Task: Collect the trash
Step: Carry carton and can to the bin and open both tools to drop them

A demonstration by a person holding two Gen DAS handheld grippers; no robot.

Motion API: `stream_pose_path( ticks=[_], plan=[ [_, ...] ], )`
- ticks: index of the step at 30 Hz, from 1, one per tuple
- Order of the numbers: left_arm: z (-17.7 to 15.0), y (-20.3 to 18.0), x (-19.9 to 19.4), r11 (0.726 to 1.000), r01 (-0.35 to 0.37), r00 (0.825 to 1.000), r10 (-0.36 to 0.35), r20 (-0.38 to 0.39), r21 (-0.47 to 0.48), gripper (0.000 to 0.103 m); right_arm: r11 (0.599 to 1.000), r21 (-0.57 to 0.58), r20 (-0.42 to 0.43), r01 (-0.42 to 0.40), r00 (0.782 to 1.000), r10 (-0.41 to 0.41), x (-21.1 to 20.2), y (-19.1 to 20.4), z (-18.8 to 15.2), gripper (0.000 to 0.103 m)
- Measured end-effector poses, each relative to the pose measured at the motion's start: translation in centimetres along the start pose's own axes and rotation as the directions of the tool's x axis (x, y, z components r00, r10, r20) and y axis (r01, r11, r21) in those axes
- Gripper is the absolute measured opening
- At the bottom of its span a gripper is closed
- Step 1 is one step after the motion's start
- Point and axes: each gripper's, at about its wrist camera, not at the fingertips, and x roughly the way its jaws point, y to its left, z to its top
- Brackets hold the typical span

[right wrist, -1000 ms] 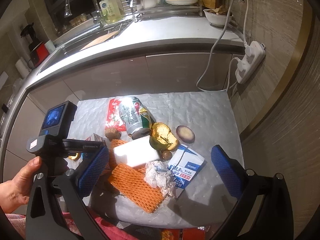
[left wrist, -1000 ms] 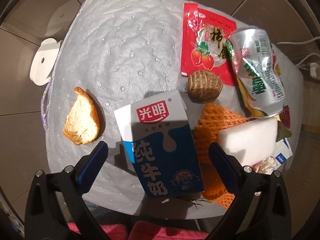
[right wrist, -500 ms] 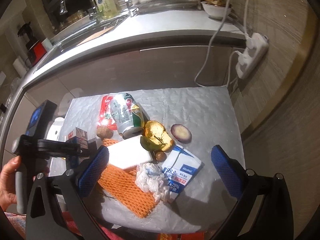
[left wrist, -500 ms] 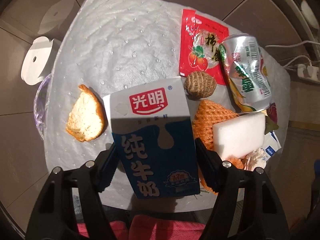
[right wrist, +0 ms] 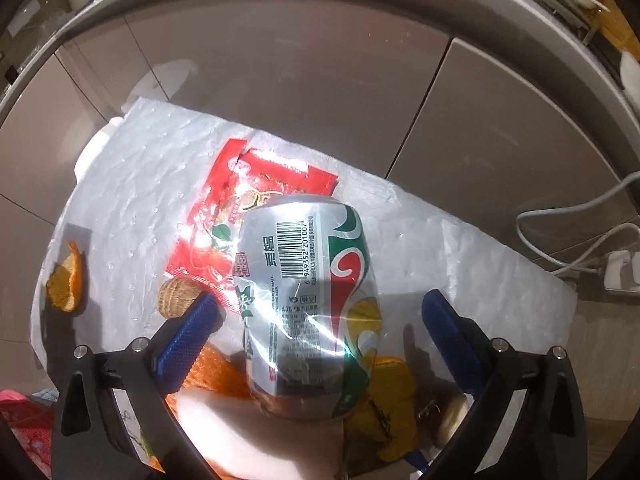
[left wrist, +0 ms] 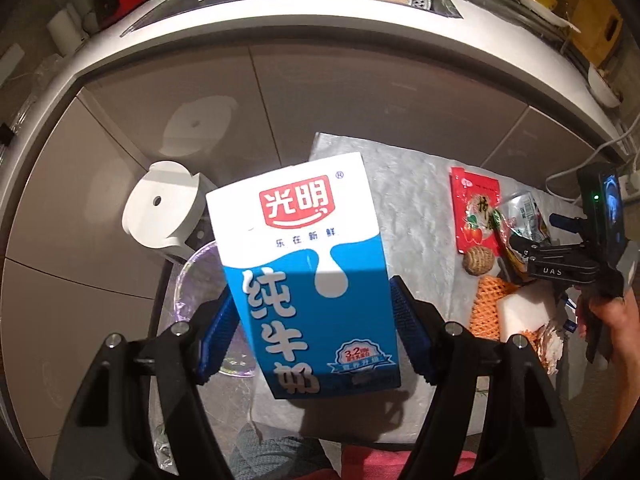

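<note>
My left gripper [left wrist: 310, 300] is shut on a blue and white milk carton [left wrist: 308, 272], both blue pads pressed on its sides. The carton hangs tilted in the air, above the left edge of the white bubble sheet [left wrist: 412, 208]. My right gripper [right wrist: 320, 300] points steeply down over a crushed silver can [right wrist: 308, 292]. Its jaws are closing, with the can between them and a gap at each pad. The can lies partly on a red snack wrapper [right wrist: 248, 232].
A bin with a purple liner [left wrist: 192, 288] and a raised white lid [left wrist: 160, 208] stands left of the sheet. Orange peel [right wrist: 68, 284], a brown ridged shell [right wrist: 176, 300], orange foam netting [right wrist: 212, 368] and a white foam block [right wrist: 248, 440] lie around the can. Cables and a power strip [right wrist: 620, 276] lie at the right.
The left gripper closed on the carton and lifted it up and left off the sheet. The right gripper dropped from high above the sheet to straddle the can.
</note>
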Motion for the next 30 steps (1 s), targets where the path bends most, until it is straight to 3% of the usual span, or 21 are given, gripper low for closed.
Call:
stream_pose_path(
  ticks=[2,8,13,22,27,30],
  plan=[
    [-0.6,1.6,0.0,1.000,0.001,1.000,-0.001,-0.005,-0.030,0.069,0.999,0.014,-0.034,-0.042,0.999,0.042,0.9,0.0,0.1,0.076],
    [-1.7,5.5,0.6,0.997,0.006,1.000,-0.007,-0.009,-0.082,0.069,0.998,0.029,-0.012,-0.051,0.999,0.051,0.0,0.1,0.0,0.075],
    [-2.2,8.3,2.7,0.998,0.025,1.000,-0.026,-0.016,-0.050,0.069,0.996,0.077,0.082,-0.046,0.996,0.040,-5.2,0.2,-0.1,0.075],
    [-4.5,11.4,12.1,0.994,0.088,0.988,-0.078,-0.133,0.067,0.069,0.988,0.089,0.285,-0.130,0.953,0.100,-18.7,6.1,-1.2,0.075],
    [-5.8,11.8,17.2,0.982,0.114,0.979,-0.086,-0.185,0.148,0.070,0.975,0.119,0.305,-0.190,0.941,0.146,-21.5,9.5,-1.2,0.075],
    [-6.3,12.1,19.7,0.975,0.129,0.971,-0.087,-0.221,0.181,0.070,0.974,0.124,0.286,-0.190,0.947,0.148,-21.8,11.4,-0.9,0.076]
  ],
)
